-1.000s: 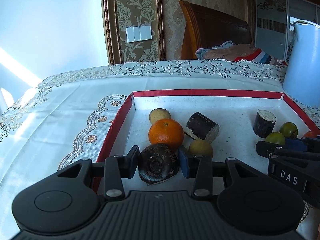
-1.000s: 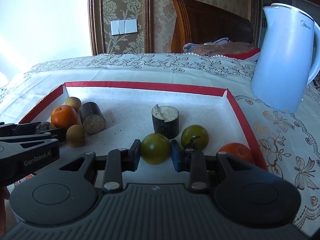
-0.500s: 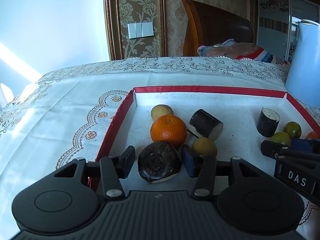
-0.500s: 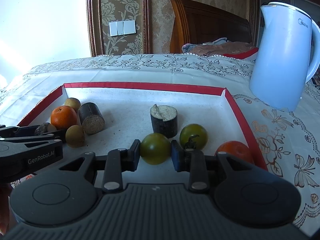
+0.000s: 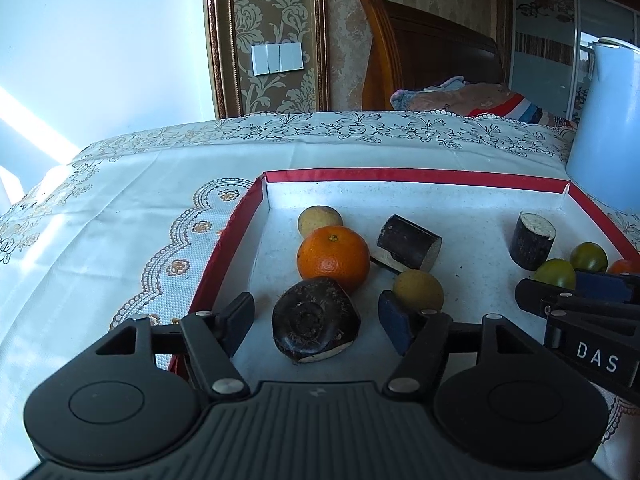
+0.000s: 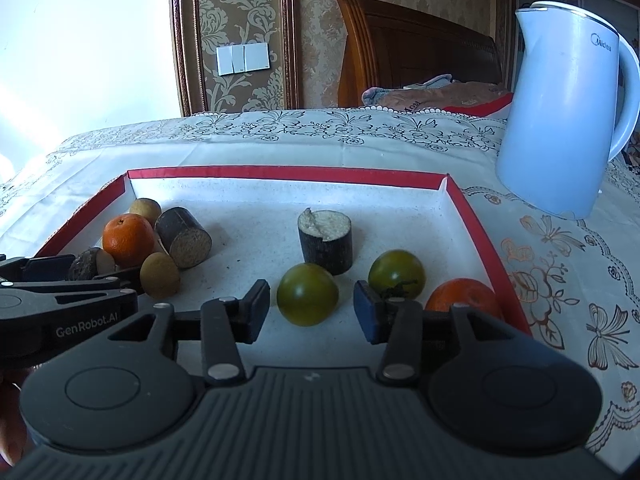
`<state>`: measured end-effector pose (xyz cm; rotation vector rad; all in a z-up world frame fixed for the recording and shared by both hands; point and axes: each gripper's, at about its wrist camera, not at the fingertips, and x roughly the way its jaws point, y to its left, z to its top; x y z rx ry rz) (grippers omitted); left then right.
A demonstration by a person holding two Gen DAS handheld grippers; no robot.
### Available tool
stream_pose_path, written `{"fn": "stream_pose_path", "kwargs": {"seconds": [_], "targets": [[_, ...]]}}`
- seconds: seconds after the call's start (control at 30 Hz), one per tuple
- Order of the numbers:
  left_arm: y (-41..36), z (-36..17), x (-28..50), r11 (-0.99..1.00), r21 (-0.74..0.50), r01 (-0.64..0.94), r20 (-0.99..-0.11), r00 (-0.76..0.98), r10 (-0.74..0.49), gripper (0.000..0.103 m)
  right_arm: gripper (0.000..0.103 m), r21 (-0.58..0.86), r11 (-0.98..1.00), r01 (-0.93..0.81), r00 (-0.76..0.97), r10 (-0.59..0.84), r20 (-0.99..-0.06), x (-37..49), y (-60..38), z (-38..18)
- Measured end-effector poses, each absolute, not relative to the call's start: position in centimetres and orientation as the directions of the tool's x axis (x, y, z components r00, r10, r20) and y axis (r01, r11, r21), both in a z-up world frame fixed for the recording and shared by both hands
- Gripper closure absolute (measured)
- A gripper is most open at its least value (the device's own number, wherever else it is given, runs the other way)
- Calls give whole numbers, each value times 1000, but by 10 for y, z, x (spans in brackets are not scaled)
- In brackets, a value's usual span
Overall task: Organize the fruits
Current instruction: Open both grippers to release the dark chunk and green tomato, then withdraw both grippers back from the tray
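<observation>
step: release, both at once | left tool (image 5: pixel 316 314) jaws just opening, clear of dark water chestnut (image 5: pixel 316 320) resting at tray (image 5: pixel 400 176) left end | right tool (image 6: pixel 310 306) likewise off green tomato (image 6: pixel 307 294), right end | next: back both out without nudging fruit

Counter (image 6: pixel 280 144) covered by a white embroidered cloth with a floral border. Behind it, at 12 o'clock, a wall in beige damask wallpaper (image 5: pixel 276 12) set in a dark gilt frame, with a white triple light switch (image 5: pixel 277 59) on it. At 1 o'clock, a carved wooden headboard (image 6: pixel 420 48) with bunched bedding (image 6: pixel 432 96) at its foot. At 2 o'clock in the left wrist view, a mirrored wardrobe door (image 5: pixel 560 40). Plain pale wall (image 5: pixel 100 48) at 10 o'clock, crossed by bright slanting daylight.
</observation>
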<state>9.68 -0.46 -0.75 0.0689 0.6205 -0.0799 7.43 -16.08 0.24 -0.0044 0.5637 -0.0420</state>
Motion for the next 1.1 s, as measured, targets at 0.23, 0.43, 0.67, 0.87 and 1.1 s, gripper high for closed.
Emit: {"fn": "stream_pose_path", "kwargs": {"seconds": [0.23,0.43,0.67,0.87,1.1], "targets": [[-4,-7,95,995,34,99,-584,810,-61,35,40,-6,999,44,854,-40,-519,69,-162,5],[-2,-6,89,994,17,106,-583,809,-77,35,30,3,999,42,863,-34,-503,61,-162,9],[-4,-3,76,993,40,114,-557,827,-73,35,26,17,999,38,870,-24,-493,53,-164,12],[0,1,67,993,19,118,-546,833,-89,35,23,15,999,40,873,-27,-486,48,-164,13],[4,3,56,994,17,108,-538,839,-81,35,21,8,999,33,887,-25,-461,35,-163,15]]}}
